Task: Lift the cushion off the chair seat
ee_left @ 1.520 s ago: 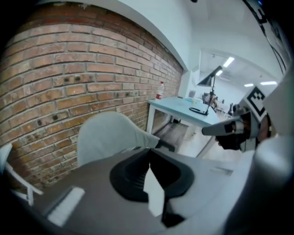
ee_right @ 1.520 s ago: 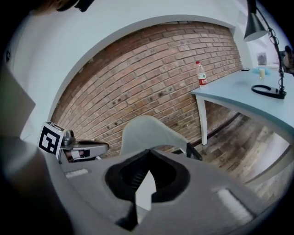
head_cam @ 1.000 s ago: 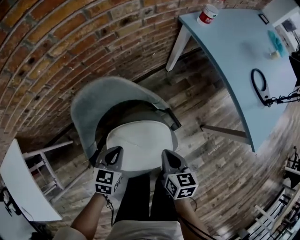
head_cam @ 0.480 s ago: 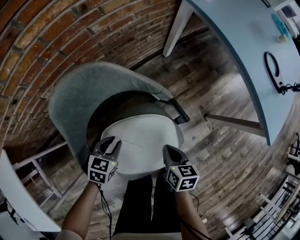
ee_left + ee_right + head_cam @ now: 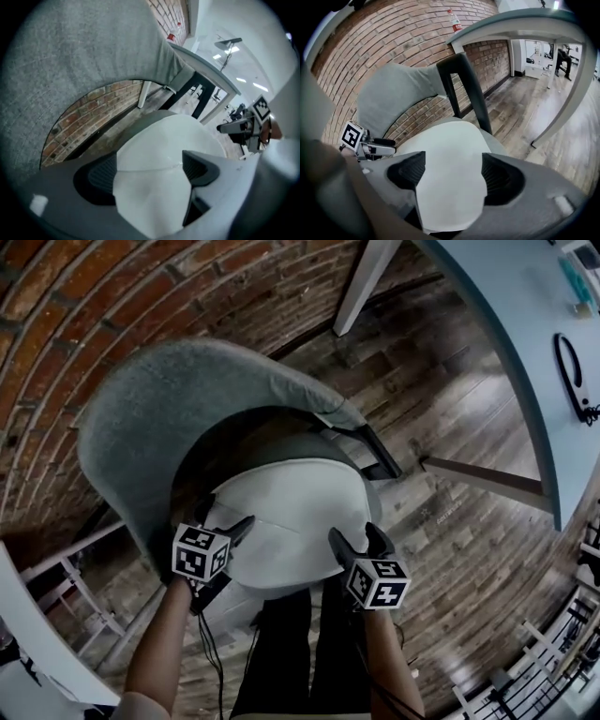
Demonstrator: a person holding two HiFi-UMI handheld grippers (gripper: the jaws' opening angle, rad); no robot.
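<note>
My left tongs (image 5: 225,523) and right tongs (image 5: 355,537) are opening astride the front edge of the cushion (image 5: 291,512), which lies on the seat (image 5: 372,495). If I bite shallow, the soft edge may slip out.

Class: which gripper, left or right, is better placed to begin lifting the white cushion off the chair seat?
Neither leads clearly. The left gripper and right gripper each have opening jaws, not yet pressing, with the front edge of the cushion between them, at opposite corners. A two-handed lift looks likeliest.
</note>
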